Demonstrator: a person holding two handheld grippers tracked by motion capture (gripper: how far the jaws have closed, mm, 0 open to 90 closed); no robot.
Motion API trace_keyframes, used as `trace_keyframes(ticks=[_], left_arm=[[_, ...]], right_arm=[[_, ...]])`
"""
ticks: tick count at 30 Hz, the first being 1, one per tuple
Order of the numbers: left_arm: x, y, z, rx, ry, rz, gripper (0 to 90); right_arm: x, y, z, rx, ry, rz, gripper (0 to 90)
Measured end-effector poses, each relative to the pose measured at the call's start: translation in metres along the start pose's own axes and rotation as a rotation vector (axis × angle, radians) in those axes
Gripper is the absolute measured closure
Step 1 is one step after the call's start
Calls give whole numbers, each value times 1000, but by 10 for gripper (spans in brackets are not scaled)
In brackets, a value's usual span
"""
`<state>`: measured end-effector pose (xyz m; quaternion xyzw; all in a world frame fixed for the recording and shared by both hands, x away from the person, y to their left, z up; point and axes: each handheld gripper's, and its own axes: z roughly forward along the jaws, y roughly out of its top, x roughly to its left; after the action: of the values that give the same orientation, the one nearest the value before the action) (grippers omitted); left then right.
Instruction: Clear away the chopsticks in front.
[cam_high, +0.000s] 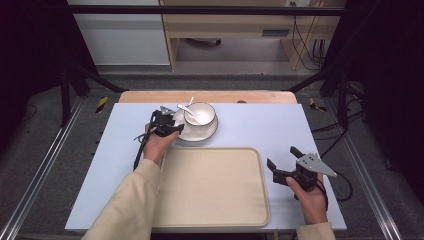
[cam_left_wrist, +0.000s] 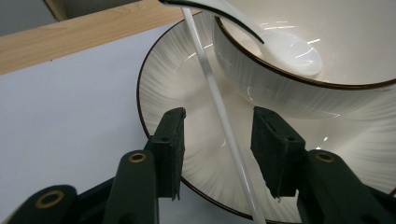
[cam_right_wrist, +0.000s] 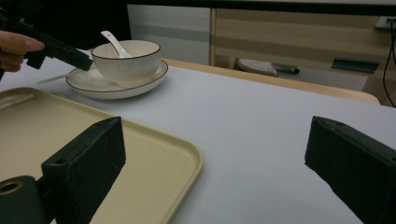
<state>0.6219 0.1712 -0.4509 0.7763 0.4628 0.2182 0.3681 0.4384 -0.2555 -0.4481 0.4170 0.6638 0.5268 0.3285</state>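
Observation:
A white ribbed bowl (cam_high: 200, 114) with a dark rim stands on a matching plate (cam_high: 200, 134) at the back of the table. A white spoon (cam_left_wrist: 289, 51) rests inside the bowl. A thin white stick (cam_left_wrist: 219, 112) lies across the plate's near side. My left gripper (cam_left_wrist: 218, 120) hangs low over that part of the plate. Its jaws straddle the stick with a gap on both sides, so it is open. My right gripper (cam_high: 282, 161) is held wide open above the table, to the right of the beige tray (cam_high: 212, 187), with nothing between its jaws.
The plate sits on a pale blue mat (cam_high: 260, 125), with a wooden table edge (cam_high: 210, 96) behind it. The tray lies at the front middle, between both hands. Metal frame rails (cam_high: 40, 170) run along both sides of the table.

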Motion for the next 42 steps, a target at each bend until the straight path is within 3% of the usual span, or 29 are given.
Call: trace_keyframes(ticks=[4,5,12,14,18,25,29,33,42], left_arm=[[1,-1,5,11,-3,-10,567],[1,-1,5,27,-4,5,569],[1,0,8,19,-8,-18,614],[2,1,9,29,-9,4,627],[0,1,12,13,-16,-25,671],[-1,-1,16,31,-21,-31,740],[-1,-1,16,35,-16,-55,783],[-1,0,15,53,9,-53,821],[1,2,3,46,82,-106,852]], right_arm=[[4,2,-4,-33,8,-34,55],[4,2,-4,-38,10,-40,56],[6,2,-10,-55,11,-70,62],[5,1,-11,-56,10,-65,62],[4,1,-12,-57,7,-63,62],[4,1,-11,-54,12,-62,61],[4,1,-11,-54,11,-61,61],[3,1,-11,-51,11,-57,61],[4,0,-10,-38,16,-63,61]])
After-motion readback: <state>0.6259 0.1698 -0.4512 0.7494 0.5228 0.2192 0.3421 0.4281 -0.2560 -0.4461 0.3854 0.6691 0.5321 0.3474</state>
